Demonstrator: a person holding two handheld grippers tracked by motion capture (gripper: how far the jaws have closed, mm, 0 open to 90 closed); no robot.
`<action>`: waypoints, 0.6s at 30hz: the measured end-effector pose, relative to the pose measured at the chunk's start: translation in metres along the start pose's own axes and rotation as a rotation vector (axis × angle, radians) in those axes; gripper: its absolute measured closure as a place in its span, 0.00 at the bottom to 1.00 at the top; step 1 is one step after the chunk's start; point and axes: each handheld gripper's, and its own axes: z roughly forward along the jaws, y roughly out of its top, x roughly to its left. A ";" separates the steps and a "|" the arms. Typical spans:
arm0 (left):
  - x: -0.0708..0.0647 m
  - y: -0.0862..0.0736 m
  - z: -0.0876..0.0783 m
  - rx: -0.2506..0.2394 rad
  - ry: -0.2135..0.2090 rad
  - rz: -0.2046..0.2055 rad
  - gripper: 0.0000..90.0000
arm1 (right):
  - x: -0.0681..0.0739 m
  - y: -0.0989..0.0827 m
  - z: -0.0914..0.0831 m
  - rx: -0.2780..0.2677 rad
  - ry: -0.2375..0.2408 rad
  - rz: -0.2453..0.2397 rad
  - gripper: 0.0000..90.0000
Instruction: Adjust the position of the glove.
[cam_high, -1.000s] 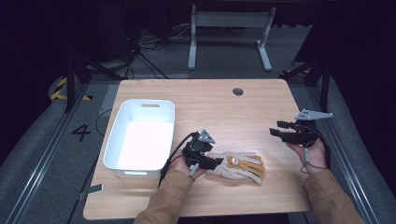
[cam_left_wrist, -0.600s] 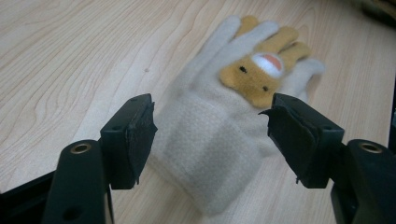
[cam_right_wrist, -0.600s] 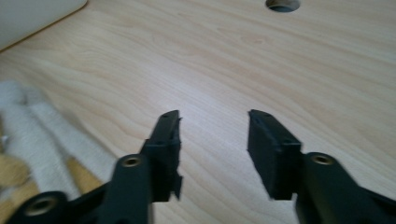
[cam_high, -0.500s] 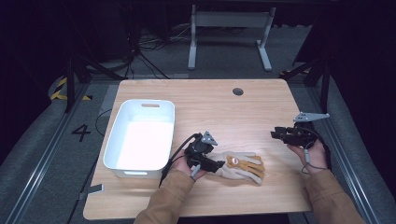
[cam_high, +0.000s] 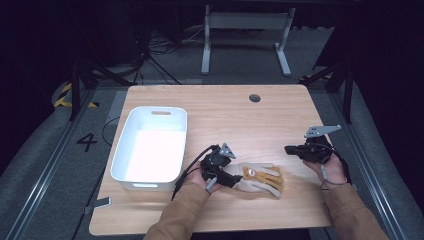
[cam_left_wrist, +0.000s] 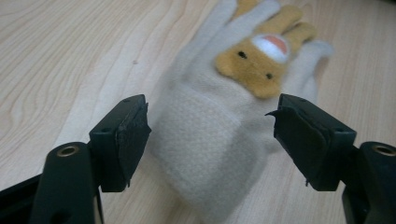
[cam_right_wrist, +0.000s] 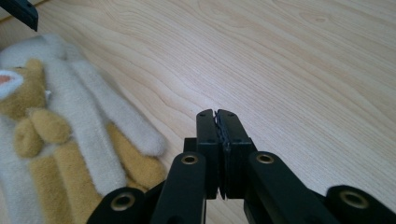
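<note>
Readable writing: a painted "4" (cam_high: 86, 142) on the floor left of the surface (cam_high: 225, 107); no brand legible anywhere.

Glove (cam_high: 260, 178), cream fleece with a tan animal face, lies flat on the surface near its front edge, just right of the white bin (cam_high: 150, 150).

Left tongs (cam_high: 226, 176) sit at the glove's cuff. The left gripper view shows the jaws standing released on either side of the cuff (cam_left_wrist: 210, 154), pads clear of the fleece; they have just been opening. The cuff's lower edge is blurred there.

Right tongs (cam_high: 290, 149) hover well apart from the glove. In the right gripper view (cam_right_wrist: 218, 135) the jaws are clenched on nothing, having just been closing; the glove's fingers (cam_right_wrist: 70, 140) are cut off at the left.
</note>
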 end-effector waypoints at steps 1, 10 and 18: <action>0.000 0.000 0.000 -0.004 -0.007 0.003 0.26 | 0.000 0.000 0.000 0.001 0.002 -0.003 0.98; 0.004 0.001 0.003 -0.020 -0.037 0.006 0.17 | 0.005 -0.002 -0.002 0.000 0.024 -0.018 0.98; 0.005 0.000 0.001 -0.046 -0.046 0.012 0.11 | 0.015 -0.003 0.000 0.013 0.122 -0.087 0.97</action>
